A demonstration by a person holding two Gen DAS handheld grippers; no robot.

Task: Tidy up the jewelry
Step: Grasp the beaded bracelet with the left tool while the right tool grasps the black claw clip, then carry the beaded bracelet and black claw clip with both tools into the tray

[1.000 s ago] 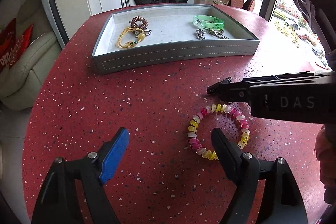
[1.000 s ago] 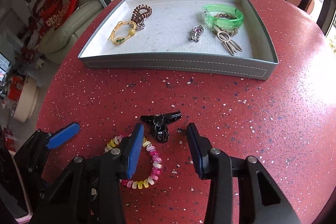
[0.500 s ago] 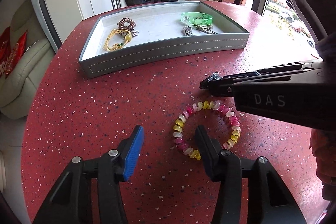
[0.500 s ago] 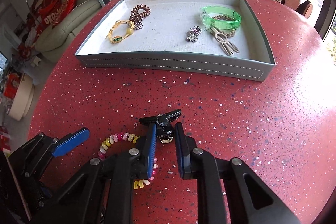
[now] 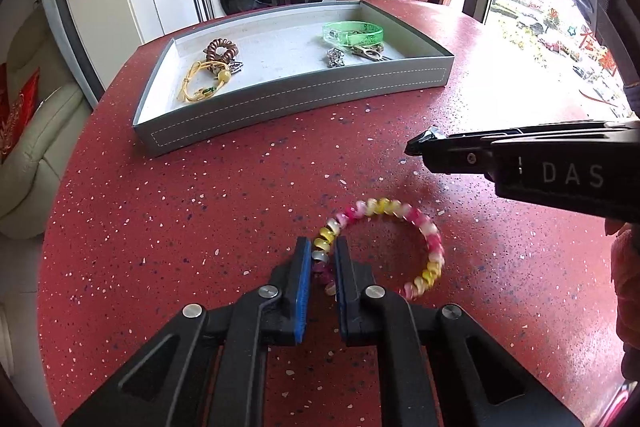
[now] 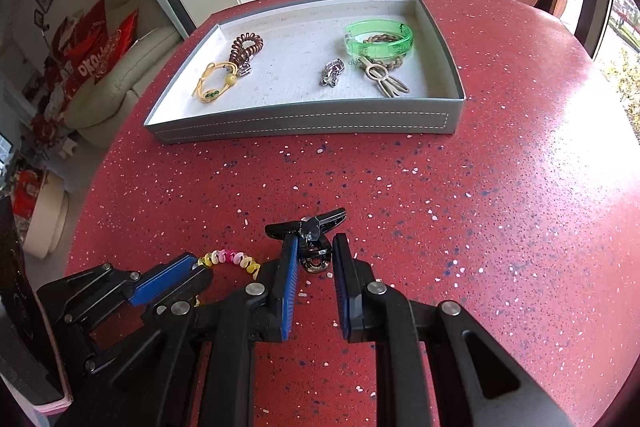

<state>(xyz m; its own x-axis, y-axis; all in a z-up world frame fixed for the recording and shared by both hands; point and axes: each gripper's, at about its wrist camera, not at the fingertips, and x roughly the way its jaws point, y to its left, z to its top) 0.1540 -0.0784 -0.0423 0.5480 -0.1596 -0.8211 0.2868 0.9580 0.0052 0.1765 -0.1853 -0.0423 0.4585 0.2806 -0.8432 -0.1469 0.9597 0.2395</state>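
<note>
Two pieces left outside the tray (image 6: 304,125), both on the red table (image 6: 480,187) near its front edge. Bead bracelet (image 5: 384,247) lying flat, its left arc pinched between the nearly closed fingers of the left gripper (image 5: 322,259); rest of the loop spread to the right of that gripper. Black clip (image 6: 310,239) just right of the bracelet, long bar running left to right, its lower body caught between the narrowly parted fingers of the right gripper (image 6: 314,255); firm contact on both sides not certain. Tray straight ahead of both grippers, toward the table's far edge, long side facing them. Inside already: brown coil (image 6: 244,49) and yellow cord (image 6: 216,85) at the left end, silver charm (image 6: 331,73) mid-floor, green bangle (image 6: 378,41) and beige clip (image 6: 382,79) at the right end. Probably a lift and forward carry over the near wall next, left gripper toward the tray's left half, right gripper toward the bare centre.
</note>
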